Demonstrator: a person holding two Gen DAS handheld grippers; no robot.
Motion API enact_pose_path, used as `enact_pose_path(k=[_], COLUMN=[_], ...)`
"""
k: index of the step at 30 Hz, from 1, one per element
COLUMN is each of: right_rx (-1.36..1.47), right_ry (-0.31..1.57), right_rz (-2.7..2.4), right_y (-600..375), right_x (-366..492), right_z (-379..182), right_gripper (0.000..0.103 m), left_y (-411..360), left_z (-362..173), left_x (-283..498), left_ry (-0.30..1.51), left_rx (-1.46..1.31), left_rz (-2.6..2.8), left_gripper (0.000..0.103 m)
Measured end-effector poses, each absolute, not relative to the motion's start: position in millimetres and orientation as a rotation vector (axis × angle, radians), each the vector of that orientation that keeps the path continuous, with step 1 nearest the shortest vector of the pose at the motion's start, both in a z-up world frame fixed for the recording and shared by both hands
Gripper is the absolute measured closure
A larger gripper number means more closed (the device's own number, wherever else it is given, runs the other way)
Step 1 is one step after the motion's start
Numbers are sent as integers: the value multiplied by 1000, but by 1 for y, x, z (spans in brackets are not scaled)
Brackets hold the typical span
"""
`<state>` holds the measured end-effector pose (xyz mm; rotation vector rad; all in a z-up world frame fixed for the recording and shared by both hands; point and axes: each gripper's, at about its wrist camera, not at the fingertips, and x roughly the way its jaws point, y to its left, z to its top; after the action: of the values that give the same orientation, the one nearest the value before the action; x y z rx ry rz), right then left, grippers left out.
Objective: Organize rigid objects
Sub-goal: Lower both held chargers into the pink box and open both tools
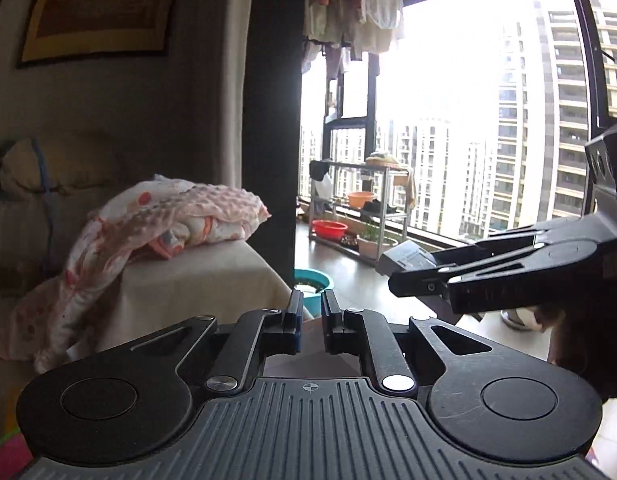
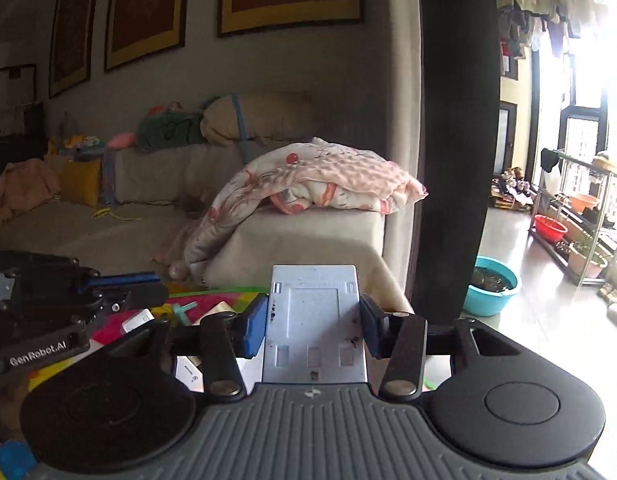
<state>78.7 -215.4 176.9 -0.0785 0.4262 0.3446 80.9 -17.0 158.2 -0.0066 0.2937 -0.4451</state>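
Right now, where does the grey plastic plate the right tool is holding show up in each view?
Left wrist view: right of centre, the grey plate sticks out of the right tool's tip.
Right wrist view: bottom centre, the plate sits between the blue pads.
Shared landmark: teal basin on the floor.

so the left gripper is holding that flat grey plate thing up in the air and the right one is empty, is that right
Not quite: the sides are swapped. In the right wrist view the right gripper is clamped on the flat grey plate, lifted in front of the sofa. In the left wrist view the left gripper has nothing between its fingers, which stand slightly apart.
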Motion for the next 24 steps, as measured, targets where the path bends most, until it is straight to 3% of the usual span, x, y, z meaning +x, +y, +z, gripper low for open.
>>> enact_pose_path(k=[8,12,16,24], right_rx=[-84,-54,-12,-158], right_ry=[584,623,648,540], right_rz=[295,380,394,368], right_y=[-213,-211,-207,-197], right_x=[146,156,156,75], right_z=[117,97,90,77], right_gripper=[56,55,46,41], left_y=[-21,-2,16,56], left_z=[127,109,90,49], left_x=[164,156,133,90], left_ry=[406,448,499,617], left_rx=[-81,-67,-10,-54], left_rz=[-405,-373,-340,-308], left_gripper=[90,88,87,87])
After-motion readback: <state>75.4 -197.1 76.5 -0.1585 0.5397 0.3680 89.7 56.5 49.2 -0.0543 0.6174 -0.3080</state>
